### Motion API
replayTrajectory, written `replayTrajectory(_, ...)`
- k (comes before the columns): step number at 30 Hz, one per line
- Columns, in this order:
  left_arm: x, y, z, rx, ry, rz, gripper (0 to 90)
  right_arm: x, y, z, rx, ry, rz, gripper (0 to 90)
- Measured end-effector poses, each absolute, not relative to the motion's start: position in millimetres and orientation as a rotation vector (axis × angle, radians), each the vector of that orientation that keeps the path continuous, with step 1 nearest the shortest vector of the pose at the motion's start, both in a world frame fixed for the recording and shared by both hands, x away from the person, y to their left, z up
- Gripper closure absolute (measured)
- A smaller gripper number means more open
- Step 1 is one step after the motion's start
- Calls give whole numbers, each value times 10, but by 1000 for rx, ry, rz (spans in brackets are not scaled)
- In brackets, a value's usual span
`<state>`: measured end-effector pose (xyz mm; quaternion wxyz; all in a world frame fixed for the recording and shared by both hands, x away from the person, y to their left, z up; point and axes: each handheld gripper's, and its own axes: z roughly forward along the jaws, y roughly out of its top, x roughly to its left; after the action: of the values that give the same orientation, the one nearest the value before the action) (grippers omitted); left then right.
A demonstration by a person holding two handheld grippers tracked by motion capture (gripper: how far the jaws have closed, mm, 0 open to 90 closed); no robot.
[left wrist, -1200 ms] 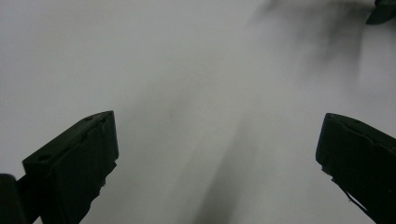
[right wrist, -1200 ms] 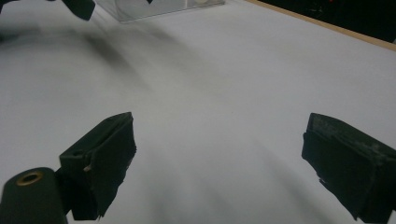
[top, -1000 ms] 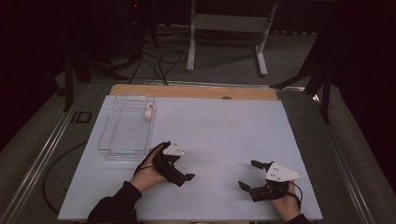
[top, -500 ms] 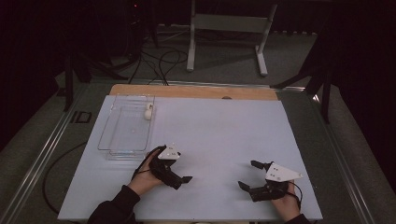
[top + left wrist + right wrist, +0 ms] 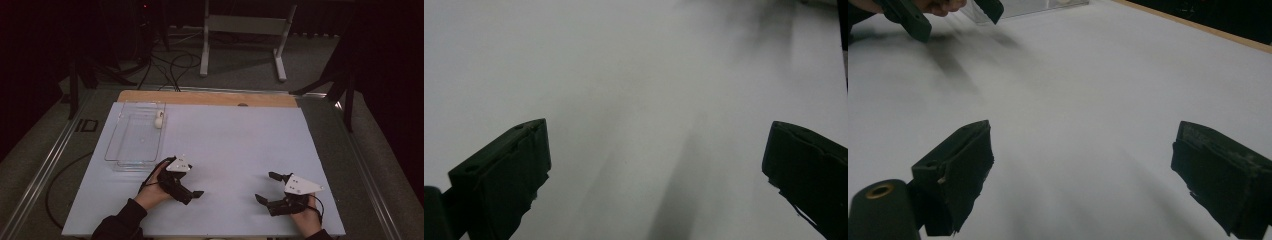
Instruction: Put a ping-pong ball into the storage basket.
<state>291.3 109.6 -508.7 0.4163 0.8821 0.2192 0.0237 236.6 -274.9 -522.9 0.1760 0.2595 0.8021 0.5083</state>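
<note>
My left gripper (image 5: 192, 186) rests low over the white table sheet (image 5: 235, 140), just near of the clear tray, held by a hand in a dark sleeve. In the left gripper view its jaws stand wide apart (image 5: 656, 175) with only bare sheet between them. My right gripper (image 5: 266, 187) sits at the near right, also open, its jaws spread over bare sheet (image 5: 1088, 170). The right gripper view also catches the left gripper (image 5: 953, 12) far off at top left.
A clear plastic tray (image 5: 134, 150) lies at the left of the sheet, with a small white object (image 5: 159, 120) at its far right corner. A wooden strip (image 5: 210, 98) edges the table's far side. Cables and a stand's legs lie on the floor beyond.
My left gripper has drifted slightly toward the near edge, away from the tray. The right gripper has stayed put.
</note>
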Motion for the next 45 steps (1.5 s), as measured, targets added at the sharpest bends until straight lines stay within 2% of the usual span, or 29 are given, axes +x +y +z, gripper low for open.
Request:
replayTrajectory(25, 2774, 1382, -4976, 2190, 576, 79, 5, 2365, -2746, -5227, 738, 2272, 1434, 95)
replayTrajectory(45, 2599, 1642, -5043, 2186, 604, 75, 5, 2363, -2742, -5228, 744, 2274, 1434, 95)
